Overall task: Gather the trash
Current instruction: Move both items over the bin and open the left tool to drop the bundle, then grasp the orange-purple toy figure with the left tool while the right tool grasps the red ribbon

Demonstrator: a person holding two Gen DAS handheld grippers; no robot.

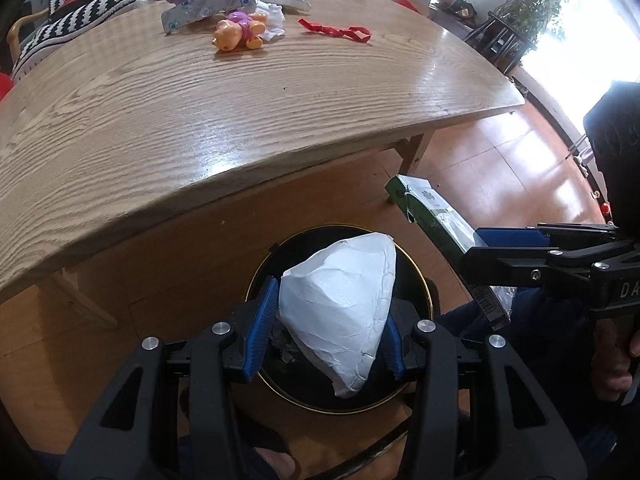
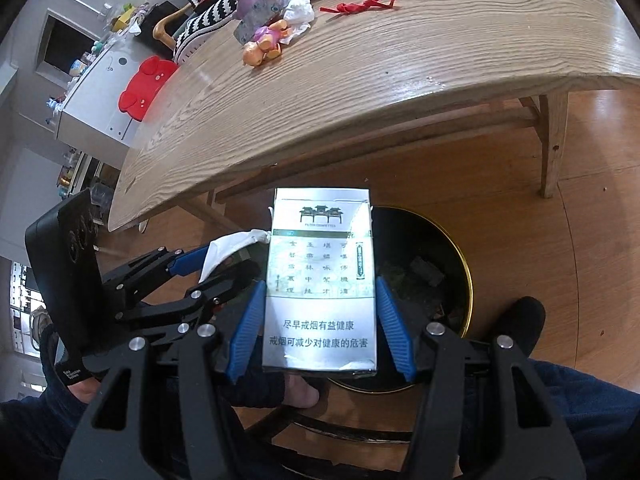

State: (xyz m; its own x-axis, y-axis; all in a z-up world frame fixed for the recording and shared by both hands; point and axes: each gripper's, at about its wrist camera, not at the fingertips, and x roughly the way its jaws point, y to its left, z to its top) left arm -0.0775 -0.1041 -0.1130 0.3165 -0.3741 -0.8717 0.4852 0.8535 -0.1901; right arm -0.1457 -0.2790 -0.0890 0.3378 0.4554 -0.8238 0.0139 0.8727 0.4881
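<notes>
My left gripper (image 1: 328, 320) is shut on a crumpled white paper wad (image 1: 340, 304) and holds it right above a round black trash bin with a gold rim (image 1: 416, 276) on the floor. My right gripper (image 2: 320, 316) is shut on a silver and green cigarette pack (image 2: 320, 280), held over the bin (image 2: 440, 264). The pack also shows in the left wrist view (image 1: 432, 216), in the right gripper (image 1: 476, 248). The left gripper (image 2: 208, 256) with the paper (image 2: 228, 248) shows at the left of the right wrist view.
A wooden table (image 1: 240, 100) stands beyond the bin. On its far side lie an orange and purple toy (image 1: 240, 32), a red ribbon (image 1: 340, 32), white crumpled paper (image 1: 274, 16) and a printed wrapper (image 1: 208, 6). My shoe (image 2: 520, 324) is beside the bin.
</notes>
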